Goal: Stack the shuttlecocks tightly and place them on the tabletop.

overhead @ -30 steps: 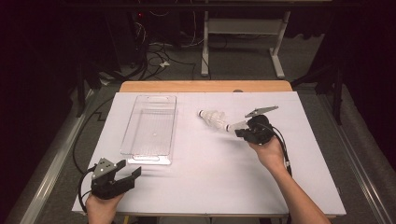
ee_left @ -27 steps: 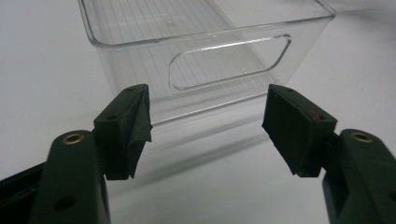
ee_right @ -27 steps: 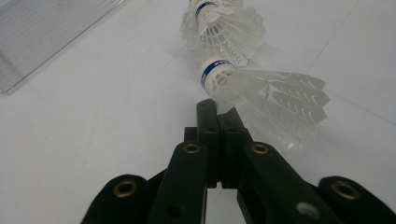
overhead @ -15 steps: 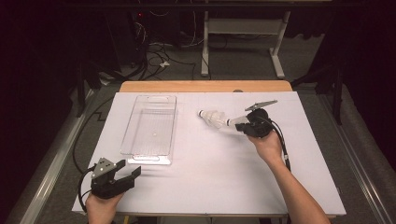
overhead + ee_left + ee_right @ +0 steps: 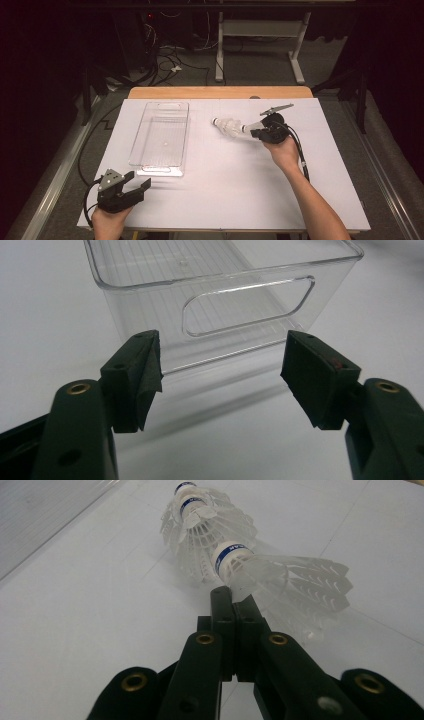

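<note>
A clear plastic bin [image 5: 159,170] lies lengthwise on the left half of the white table [image 5: 225,190]. My left gripper [image 5: 142,182] rests open near the table's front left corner. In the left gripper view its jaws [image 5: 222,375] stand wide apart and face the bin's handle wall [image 5: 150,305], with nothing between them. A short stack of white shuttlecocks [image 5: 226,125] [image 5: 200,515] lies right of the bin. My right gripper [image 5: 256,132] [image 5: 232,597] is shut, its tips pinching the skirt of the nearest shuttlecock [image 5: 251,127] [image 5: 280,572].
A wooden strip [image 5: 220,92] runs along the table's far edge. Beyond it are table legs [image 5: 299,55] and cables [image 5: 165,62] on the floor. Bare white surface stretches between the two hands.
My right gripper has shifted a little toward the far side with the nearest shuttlecock at its tips. The left gripper, the bin and the stack have kept still.
</note>
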Demonstrator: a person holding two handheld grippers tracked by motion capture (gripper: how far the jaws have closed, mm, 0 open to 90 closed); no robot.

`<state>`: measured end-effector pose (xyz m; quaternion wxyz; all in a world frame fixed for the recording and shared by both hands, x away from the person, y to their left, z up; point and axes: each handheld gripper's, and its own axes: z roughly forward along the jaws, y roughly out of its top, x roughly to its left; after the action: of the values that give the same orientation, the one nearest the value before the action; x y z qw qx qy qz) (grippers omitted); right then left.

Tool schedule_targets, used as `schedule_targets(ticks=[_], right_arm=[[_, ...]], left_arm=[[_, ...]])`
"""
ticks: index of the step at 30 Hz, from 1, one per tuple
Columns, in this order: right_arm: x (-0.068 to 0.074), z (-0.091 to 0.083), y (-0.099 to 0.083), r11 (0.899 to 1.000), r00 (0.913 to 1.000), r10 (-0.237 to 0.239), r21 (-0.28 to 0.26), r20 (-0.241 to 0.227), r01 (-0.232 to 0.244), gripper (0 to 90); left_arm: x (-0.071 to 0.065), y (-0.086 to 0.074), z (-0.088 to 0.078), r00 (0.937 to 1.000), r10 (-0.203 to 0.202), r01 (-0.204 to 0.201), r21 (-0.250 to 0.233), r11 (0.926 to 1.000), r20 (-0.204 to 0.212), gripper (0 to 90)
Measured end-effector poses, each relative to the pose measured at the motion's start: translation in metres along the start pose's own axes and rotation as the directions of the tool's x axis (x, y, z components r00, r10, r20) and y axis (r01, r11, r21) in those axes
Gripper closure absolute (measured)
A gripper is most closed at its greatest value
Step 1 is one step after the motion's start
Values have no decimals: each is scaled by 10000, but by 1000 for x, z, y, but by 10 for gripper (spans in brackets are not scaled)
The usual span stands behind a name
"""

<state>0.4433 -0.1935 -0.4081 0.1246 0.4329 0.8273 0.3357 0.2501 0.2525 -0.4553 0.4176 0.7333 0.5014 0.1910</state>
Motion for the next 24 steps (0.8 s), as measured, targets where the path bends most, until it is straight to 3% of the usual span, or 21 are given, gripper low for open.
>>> schedule_targets(ticks=[24], right_arm=[[10,31,15,9999,9999,21,155,-147,-19,900]], left_arm=[[0,0,-1,10000,40,-40,-31,10000,43,329]])
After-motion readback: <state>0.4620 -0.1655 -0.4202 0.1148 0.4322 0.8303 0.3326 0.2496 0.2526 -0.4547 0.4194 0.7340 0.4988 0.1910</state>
